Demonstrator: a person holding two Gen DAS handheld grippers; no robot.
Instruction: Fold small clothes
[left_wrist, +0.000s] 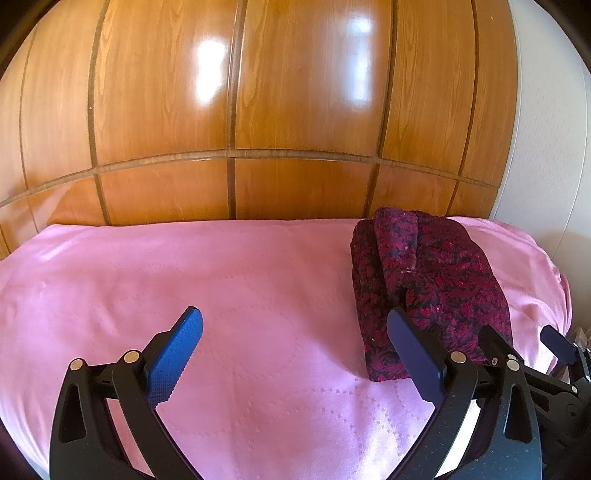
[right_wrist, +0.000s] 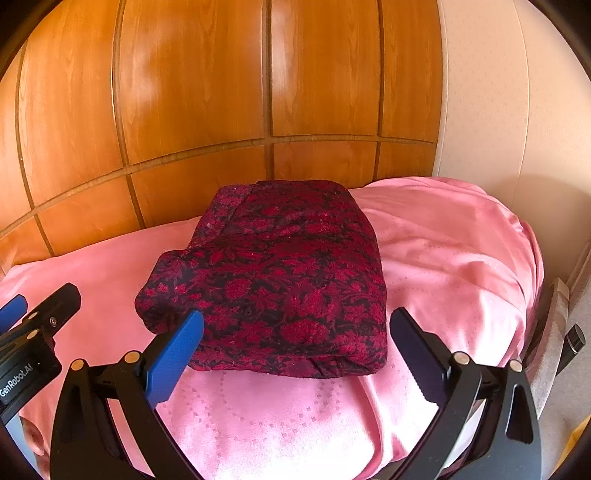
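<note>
A: Grippers?
B: Left gripper (left_wrist: 295, 350) spread wide, holding nothing, over bare pink cover (left_wrist: 221, 295). Right gripper (right_wrist: 299, 350) also spread, empty.
A: The garment?
B: Folded red garment (right_wrist: 280, 273) lies on the cover, just ahead of the right gripper, before the wood panels (right_wrist: 221, 92).

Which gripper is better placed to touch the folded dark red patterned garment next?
The right gripper, probably. Its open fingers point straight at the folded dark red patterned garment, which lies just ahead. The left gripper is open over bare pink quilted bedspread, with the garment off to its right.
</note>
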